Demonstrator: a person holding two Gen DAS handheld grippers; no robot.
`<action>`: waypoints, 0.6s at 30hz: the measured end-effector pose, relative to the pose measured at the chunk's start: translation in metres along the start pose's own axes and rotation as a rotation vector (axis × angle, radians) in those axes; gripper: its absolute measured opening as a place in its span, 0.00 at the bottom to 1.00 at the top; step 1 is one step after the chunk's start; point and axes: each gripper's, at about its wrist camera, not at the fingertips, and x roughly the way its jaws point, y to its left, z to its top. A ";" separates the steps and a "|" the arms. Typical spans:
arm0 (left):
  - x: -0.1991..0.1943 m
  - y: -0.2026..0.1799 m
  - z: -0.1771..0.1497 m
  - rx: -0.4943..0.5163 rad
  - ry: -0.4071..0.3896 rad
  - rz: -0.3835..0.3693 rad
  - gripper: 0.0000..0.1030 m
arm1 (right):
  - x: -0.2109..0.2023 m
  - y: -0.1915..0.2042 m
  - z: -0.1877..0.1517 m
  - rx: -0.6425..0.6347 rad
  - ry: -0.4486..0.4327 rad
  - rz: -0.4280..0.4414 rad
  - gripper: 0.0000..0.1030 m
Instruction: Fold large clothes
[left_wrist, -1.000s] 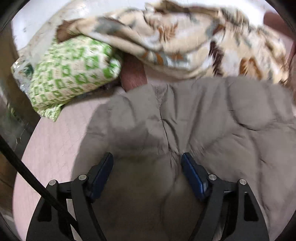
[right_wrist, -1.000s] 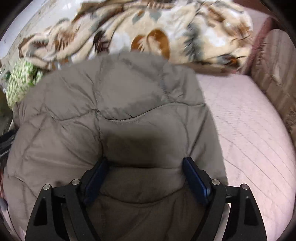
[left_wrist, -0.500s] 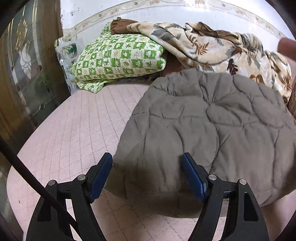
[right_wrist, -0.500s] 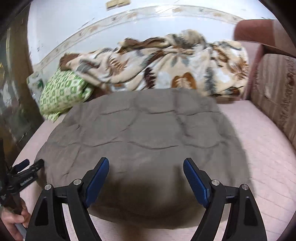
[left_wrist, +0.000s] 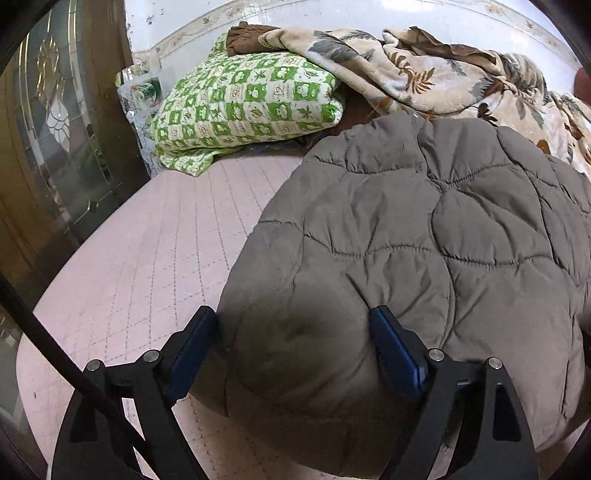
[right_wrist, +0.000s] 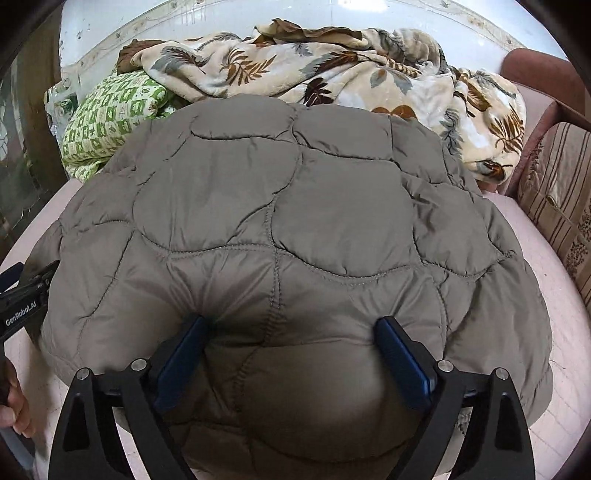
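On the pink quilted bed (left_wrist: 155, 258), the grey quilted jacket (right_wrist: 295, 206) now lies as one folded, puffy bundle. A second ago both cameras were pressed down close over it; now they sit back and low, so a fold looks freshly laid and the pair seem to be resetting. The left gripper (left_wrist: 295, 350) stands wide open, straddling the bundle's near-left corner and clamping nothing. Same story for the right gripper (right_wrist: 291, 358): fingers spread either side of the near hem, padding bulging between them, no pinch.

Edges next! At 9 o'clock of the jacket there's open mattress. At 12 o'clock it butts against the leaf-print blanket (right_wrist: 332, 70), with the green checked pillow (left_wrist: 243, 103) at 11. A striped cushion (right_wrist: 557, 192) hems in 3 o'clock, so I'd judge leftward the freest way.
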 end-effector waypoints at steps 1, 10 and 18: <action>-0.003 -0.001 0.001 0.008 -0.016 0.010 0.83 | 0.000 0.000 0.001 -0.004 0.003 0.001 0.93; -0.052 -0.008 0.014 -0.014 -0.232 -0.143 0.83 | -0.041 -0.017 0.009 0.084 -0.129 0.100 0.93; -0.022 -0.042 0.006 0.109 -0.067 -0.265 0.83 | -0.036 -0.045 0.012 0.208 -0.169 0.017 0.93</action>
